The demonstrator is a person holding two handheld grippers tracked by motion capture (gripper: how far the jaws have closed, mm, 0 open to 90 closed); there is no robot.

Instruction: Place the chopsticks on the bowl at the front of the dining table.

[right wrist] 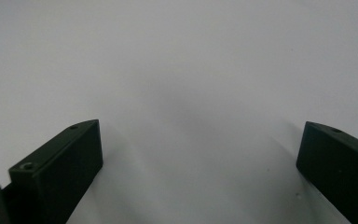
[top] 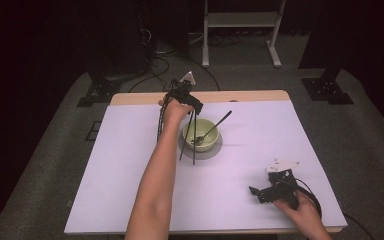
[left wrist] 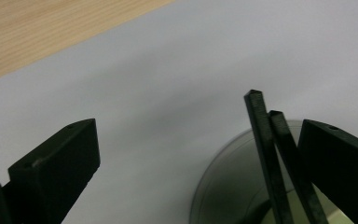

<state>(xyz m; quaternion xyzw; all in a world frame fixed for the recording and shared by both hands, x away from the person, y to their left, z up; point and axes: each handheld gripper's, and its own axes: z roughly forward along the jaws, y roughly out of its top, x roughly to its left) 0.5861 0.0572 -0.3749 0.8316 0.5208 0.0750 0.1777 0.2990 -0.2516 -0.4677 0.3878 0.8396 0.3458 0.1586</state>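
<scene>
A pale green bowl (top: 204, 137) sits on a grey saucer (top: 215, 152) in the middle of the white sheet. A dark utensil (top: 215, 127) rests in it, handle pointing up and to the right. My left gripper (top: 192, 107) hovers just behind the bowl's left side. In the left gripper view it (left wrist: 198, 128) is open, jaws wide apart. Two black chopsticks (left wrist: 275, 158) stand beside its right jaw, above the saucer (left wrist: 223, 186). In the high view the chopsticks (top: 193, 137) hang down past the bowl's left rim. My right gripper (top: 260, 194) (right wrist: 200, 126) is open and empty near the front right.
The white sheet (top: 130, 175) covers most of the wooden table; a bare wood strip (top: 140, 98) runs along the far edge. Beyond the table are dark stands, cables and a white frame (top: 240, 22) on the floor.
</scene>
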